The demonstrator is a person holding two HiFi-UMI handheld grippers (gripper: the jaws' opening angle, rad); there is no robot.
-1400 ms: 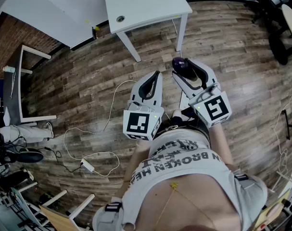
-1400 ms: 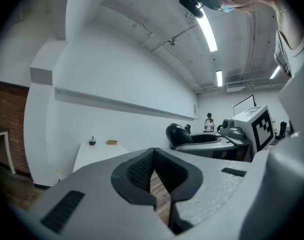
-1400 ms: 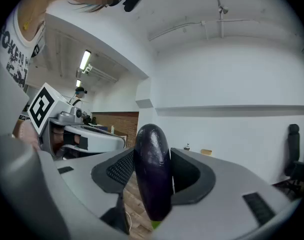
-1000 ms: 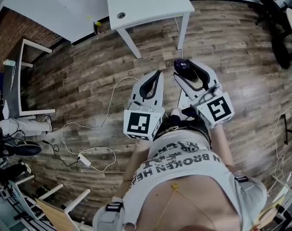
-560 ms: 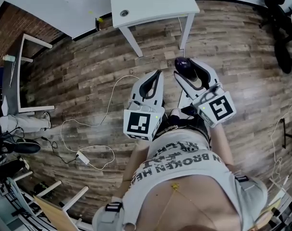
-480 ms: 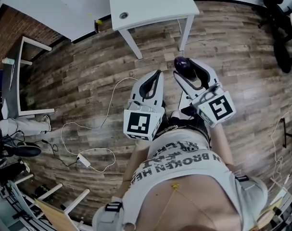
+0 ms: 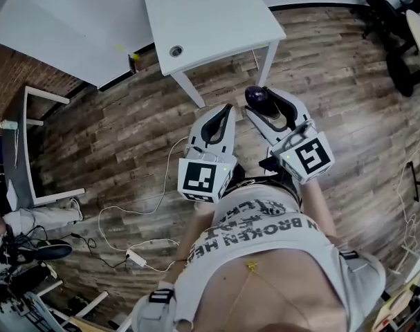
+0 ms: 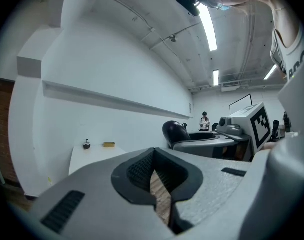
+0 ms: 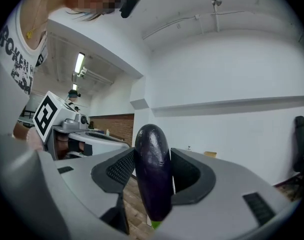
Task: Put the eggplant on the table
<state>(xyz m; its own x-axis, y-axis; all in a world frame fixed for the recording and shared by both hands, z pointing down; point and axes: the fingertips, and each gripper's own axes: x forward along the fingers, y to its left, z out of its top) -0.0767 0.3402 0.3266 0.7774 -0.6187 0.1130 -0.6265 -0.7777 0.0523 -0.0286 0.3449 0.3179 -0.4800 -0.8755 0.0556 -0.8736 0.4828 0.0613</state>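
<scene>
A dark purple eggplant stands upright between the pads of my right gripper, which is shut on it. From the head view, the eggplant pokes out of the right gripper, held level above the wood floor. Beside it my left gripper is level too, and its jaws meet with nothing in them. In its own view the left gripper shows only a thin slit of floor. The white table stands just ahead of both grippers. Its top carries a small dark object and a yellow one.
White cables and a power adapter lie on the floor at the left. A white frame stands further left, dark office chairs at the upper right. A person stands far off across the room.
The table has come nearer and lower in the head view as both grippers travelled toward it together. The eggplant stays in the right gripper's grip.
</scene>
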